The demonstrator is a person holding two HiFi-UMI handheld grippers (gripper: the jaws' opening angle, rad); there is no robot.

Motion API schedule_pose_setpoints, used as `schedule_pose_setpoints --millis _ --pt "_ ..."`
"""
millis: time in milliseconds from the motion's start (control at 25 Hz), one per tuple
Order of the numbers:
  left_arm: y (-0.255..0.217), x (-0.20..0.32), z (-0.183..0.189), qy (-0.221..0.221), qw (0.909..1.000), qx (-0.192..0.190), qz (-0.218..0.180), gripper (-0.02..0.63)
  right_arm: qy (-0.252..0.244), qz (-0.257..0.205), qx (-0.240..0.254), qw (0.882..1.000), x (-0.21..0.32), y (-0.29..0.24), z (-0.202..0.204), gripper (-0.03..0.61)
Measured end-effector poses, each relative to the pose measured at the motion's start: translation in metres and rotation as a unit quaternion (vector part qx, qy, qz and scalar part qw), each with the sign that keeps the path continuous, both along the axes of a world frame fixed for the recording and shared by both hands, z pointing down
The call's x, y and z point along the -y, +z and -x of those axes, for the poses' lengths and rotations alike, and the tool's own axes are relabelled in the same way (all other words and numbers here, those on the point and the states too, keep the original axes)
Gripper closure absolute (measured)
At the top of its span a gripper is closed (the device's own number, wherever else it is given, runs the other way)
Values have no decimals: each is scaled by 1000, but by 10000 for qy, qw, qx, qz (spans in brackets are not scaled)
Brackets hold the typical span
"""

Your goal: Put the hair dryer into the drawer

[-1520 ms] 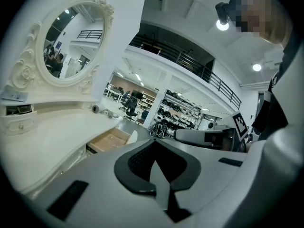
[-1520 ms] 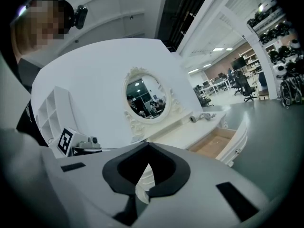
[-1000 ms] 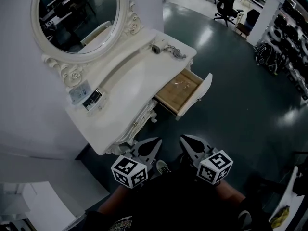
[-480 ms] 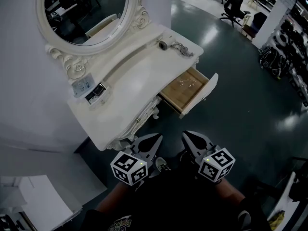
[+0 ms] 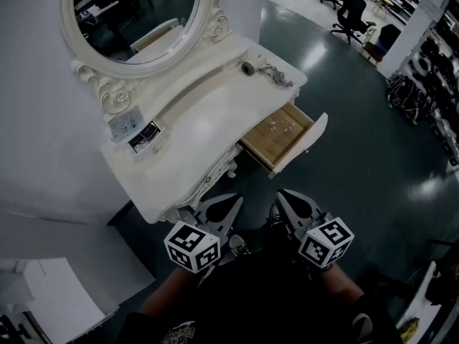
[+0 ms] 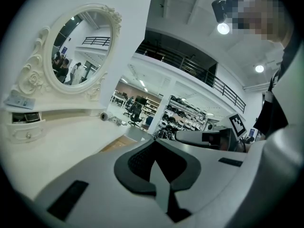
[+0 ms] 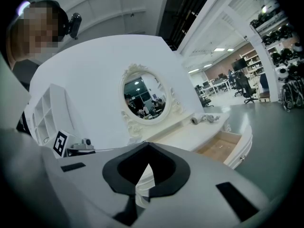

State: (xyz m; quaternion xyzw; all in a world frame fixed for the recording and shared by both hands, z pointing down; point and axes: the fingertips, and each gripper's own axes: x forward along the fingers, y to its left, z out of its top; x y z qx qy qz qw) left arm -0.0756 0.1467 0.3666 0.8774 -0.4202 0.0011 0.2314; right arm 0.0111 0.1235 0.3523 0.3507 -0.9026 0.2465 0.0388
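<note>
The hair dryer (image 5: 247, 68) lies with its coiled cord (image 5: 277, 76) at the far right end of the white vanity table (image 5: 186, 131). It also shows small in the left gripper view as hair dryer (image 6: 104, 116) and in the right gripper view as hair dryer (image 7: 194, 120). The drawer (image 5: 281, 136) stands pulled out below that end, its wooden bottom bare. My left gripper (image 5: 228, 206) and right gripper (image 5: 287, 200) hang side by side in front of the table, well short of the drawer. Both are shut with nothing held.
An oval mirror (image 5: 136, 13) in a carved frame rises at the back of the table. A small box with cards (image 5: 135, 133) sits on the table's left. Office chairs (image 5: 351, 9) and equipment racks (image 5: 430, 84) stand across the dark floor (image 5: 358, 142).
Both grippers have drifted slightly forward toward the vanity, still shut. The table and drawer sit a bit further right in the head view.
</note>
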Motion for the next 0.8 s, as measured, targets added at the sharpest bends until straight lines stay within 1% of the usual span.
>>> schedule_pose_setpoints --millis 280,440,600,800 --pt "-1 13 9 -243 9997 31 -57 611 -38 -180 33 9998 28 -7 -1 549" --pt "-1 28 9 -371 9993 78 -62 611 -100 -245 64 9996 48 -13 -5 549" --pt "-1 48 1 -505 9986 115 -68 611 -171 -234 107 9995 71 -9 -15 549" --pt "-2 85 -13 -674 9976 175 -43 611 -288 -242 128 9992 114 -13 -31 549"
